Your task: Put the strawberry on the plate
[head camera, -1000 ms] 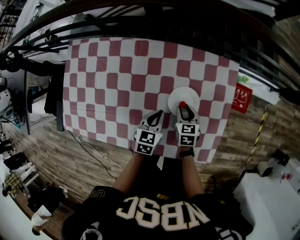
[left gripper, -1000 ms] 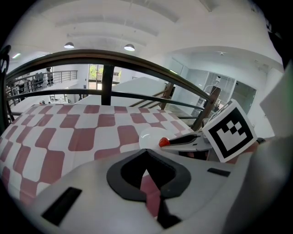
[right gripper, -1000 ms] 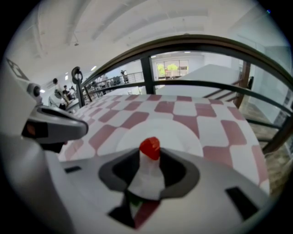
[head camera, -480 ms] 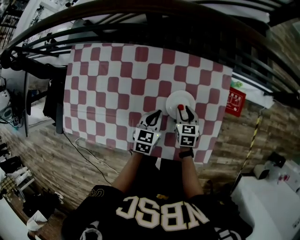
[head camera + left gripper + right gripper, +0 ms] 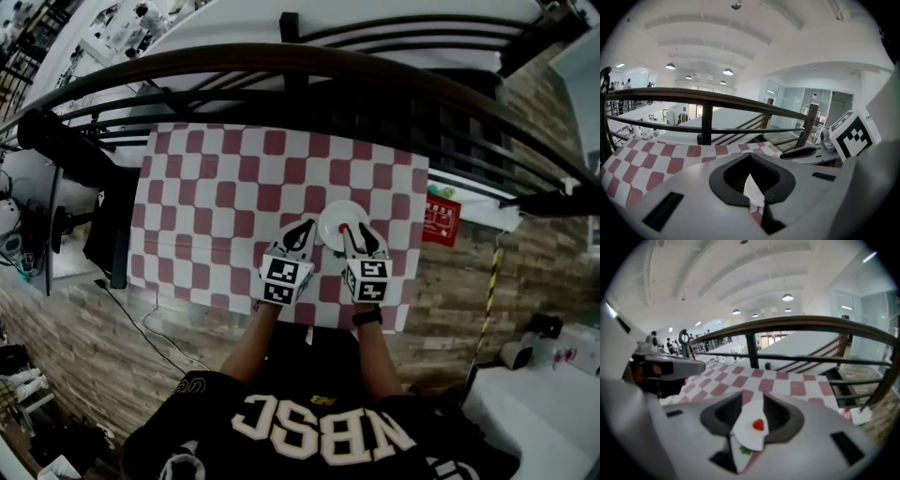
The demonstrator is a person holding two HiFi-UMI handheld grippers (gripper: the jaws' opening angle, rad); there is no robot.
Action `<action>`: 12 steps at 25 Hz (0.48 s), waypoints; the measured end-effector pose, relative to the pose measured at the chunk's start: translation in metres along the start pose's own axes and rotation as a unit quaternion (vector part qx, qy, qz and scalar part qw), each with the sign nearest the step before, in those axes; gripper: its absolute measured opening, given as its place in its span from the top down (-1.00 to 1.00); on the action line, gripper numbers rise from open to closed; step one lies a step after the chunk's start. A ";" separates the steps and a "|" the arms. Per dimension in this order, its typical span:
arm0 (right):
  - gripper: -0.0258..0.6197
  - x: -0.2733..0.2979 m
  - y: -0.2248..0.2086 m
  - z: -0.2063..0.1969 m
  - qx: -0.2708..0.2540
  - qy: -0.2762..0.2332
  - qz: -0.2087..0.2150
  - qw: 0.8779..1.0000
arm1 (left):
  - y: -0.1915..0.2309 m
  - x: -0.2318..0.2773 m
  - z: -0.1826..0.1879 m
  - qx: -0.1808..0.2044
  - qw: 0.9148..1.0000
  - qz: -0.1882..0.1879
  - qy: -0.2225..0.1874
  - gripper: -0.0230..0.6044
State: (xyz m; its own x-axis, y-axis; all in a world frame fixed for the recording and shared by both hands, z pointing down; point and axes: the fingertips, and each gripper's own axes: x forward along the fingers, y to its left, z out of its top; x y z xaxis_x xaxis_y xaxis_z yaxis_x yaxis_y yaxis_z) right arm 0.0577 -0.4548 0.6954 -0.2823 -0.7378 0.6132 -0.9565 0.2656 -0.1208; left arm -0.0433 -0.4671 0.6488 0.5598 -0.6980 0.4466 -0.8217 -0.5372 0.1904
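Observation:
A small red strawberry (image 5: 344, 228) lies on the round white plate (image 5: 334, 217), right of the checked tablecloth's middle. In the right gripper view the strawberry (image 5: 758, 425) shows on the plate (image 5: 746, 433) through the gap between the jaws. My right gripper (image 5: 357, 233) stands open just near of the strawberry, with nothing between its fingers. My left gripper (image 5: 302, 232) rests beside the plate's left edge. Its jaws stand a little apart and hold nothing, and a sliver of the plate (image 5: 753, 189) shows through the gap.
The red-and-white checked cloth (image 5: 216, 197) covers the table, whose near edge lies just behind the grippers. A black railing (image 5: 281, 66) runs along the far side. A red sign (image 5: 440, 217) hangs at the table's right. Dark furniture (image 5: 103, 216) stands at the left.
The right gripper's jaws have opened and drawn back a little, leaving the strawberry on the plate. The head view has shifted, so the table sits further left and smaller.

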 end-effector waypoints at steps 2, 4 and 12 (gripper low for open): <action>0.46 -0.009 0.005 0.022 -0.003 -0.023 0.009 1.000 | 0.004 -0.002 0.022 -0.003 1.000 0.004 -0.020 0.90; 0.49 -0.023 0.009 0.050 -0.009 -0.052 0.010 0.999 | 0.004 -0.007 0.047 -0.002 0.999 0.003 -0.043 0.90; 0.77 -0.100 0.030 0.144 -0.018 -0.167 -0.004 0.986 | -0.021 -0.055 0.145 0.028 0.990 -0.020 -0.134 0.90</action>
State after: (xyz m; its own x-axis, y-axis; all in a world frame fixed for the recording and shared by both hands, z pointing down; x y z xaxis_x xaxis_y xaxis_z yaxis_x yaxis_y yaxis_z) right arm 0.0470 -0.4624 0.5181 -0.2897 -0.9013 0.3220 -0.9570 0.2768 -0.0864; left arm -0.0418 -0.4862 0.4934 0.6062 -0.7720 0.1911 -0.7953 -0.5873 0.1506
